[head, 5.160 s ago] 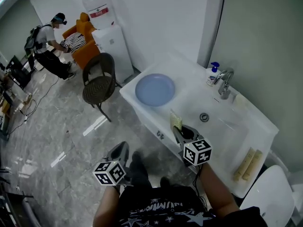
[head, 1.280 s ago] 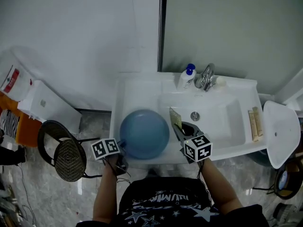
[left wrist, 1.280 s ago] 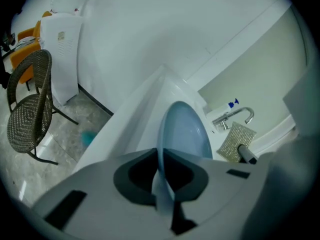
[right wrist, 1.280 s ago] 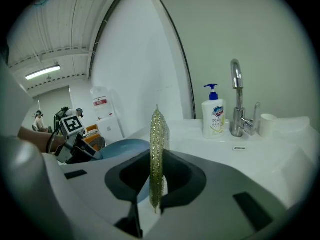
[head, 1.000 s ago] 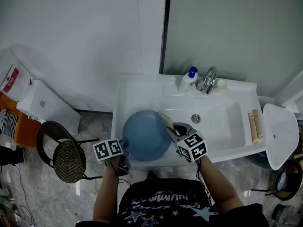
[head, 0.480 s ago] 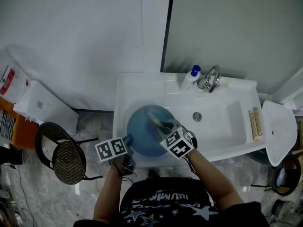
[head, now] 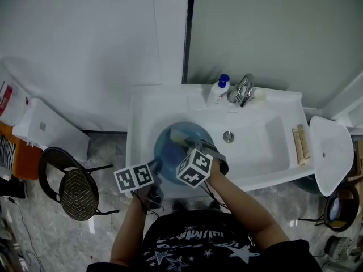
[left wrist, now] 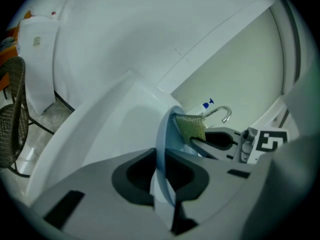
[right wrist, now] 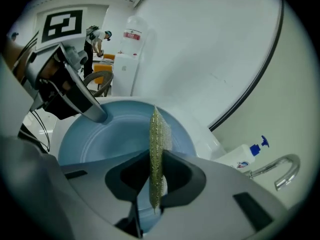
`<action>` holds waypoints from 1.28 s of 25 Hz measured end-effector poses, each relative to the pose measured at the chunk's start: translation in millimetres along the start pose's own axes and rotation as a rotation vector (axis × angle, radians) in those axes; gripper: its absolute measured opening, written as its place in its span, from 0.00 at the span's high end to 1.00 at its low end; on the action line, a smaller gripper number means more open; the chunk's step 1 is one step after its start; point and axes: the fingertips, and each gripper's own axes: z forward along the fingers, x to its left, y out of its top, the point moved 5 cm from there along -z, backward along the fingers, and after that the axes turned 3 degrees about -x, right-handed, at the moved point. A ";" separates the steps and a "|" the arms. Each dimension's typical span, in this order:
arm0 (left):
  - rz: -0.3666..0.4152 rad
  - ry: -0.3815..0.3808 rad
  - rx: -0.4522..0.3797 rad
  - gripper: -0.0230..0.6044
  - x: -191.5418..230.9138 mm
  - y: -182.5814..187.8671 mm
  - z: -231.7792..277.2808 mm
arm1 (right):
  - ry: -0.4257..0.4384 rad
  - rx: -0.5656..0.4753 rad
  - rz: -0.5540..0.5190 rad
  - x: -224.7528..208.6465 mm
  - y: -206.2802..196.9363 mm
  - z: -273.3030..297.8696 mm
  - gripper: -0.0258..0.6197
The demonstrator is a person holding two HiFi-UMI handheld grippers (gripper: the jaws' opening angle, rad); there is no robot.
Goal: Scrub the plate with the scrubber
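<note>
A round blue plate [head: 170, 152] sits at the left end of the white sink counter [head: 139, 126]. My left gripper [head: 156, 165] is shut on the plate's near rim; in the left gripper view the rim [left wrist: 161, 144] runs edge-on between the jaws. My right gripper [head: 185, 144] is shut on a yellow-green mesh scrubber [head: 180, 135] and holds it over the plate's middle. In the right gripper view the scrubber [right wrist: 156, 149] stands upright between the jaws, with the plate [right wrist: 117, 136] right behind it and the left gripper [right wrist: 75, 101] at the plate's far rim.
The basin with its drain [head: 228, 136] lies right of the plate. A faucet [head: 241, 89] and a soap bottle [head: 216, 90] stand at the back. Two beige rolls [head: 299, 143] lie at the counter's right end. On the floor at the left stands a wicker chair [head: 71, 188].
My right gripper has carried the scrubber left, from over the basin to over the plate. The left gripper has stayed shut on the plate's near rim.
</note>
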 end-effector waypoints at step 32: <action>-0.092 0.072 -0.112 0.89 -34.9 -21.2 -11.7 | 0.278 -0.191 -0.657 57.7 -30.7 -42.2 0.84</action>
